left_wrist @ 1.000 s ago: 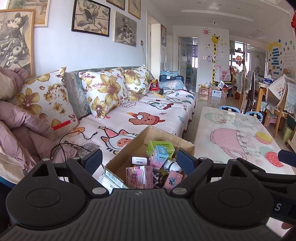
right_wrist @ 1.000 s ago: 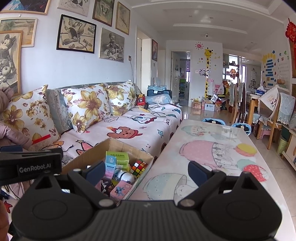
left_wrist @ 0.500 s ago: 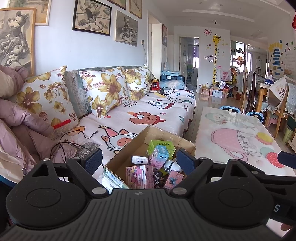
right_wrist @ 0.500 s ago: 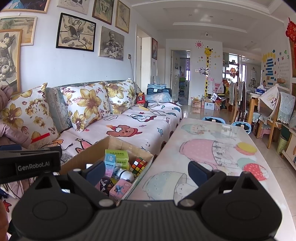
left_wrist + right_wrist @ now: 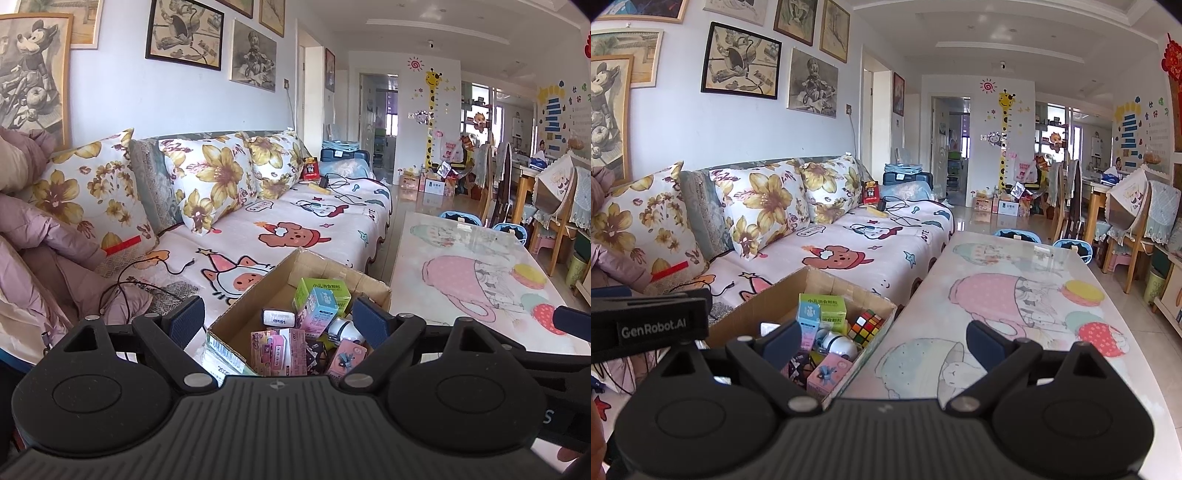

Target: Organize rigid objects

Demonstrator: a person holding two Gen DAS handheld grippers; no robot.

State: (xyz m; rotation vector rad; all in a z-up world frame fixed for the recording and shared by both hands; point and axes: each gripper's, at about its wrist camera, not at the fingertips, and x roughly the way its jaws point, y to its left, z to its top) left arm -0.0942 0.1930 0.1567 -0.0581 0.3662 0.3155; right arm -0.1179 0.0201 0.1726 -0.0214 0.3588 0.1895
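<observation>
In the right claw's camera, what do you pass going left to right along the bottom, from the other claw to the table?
Left claw → cardboard box → puzzle cube → table.

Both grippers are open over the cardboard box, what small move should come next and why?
Probably lower the left hand-held gripper into the cardboard box toward the upright blue carton. It sits high between the open fingers, and neither gripper holds anything.

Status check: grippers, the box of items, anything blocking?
Left gripper open, empty. Right gripper open, empty. Cardboard box full: Rubik's cube, green carton, pink box. Nothing in the way; table beside it.
</observation>
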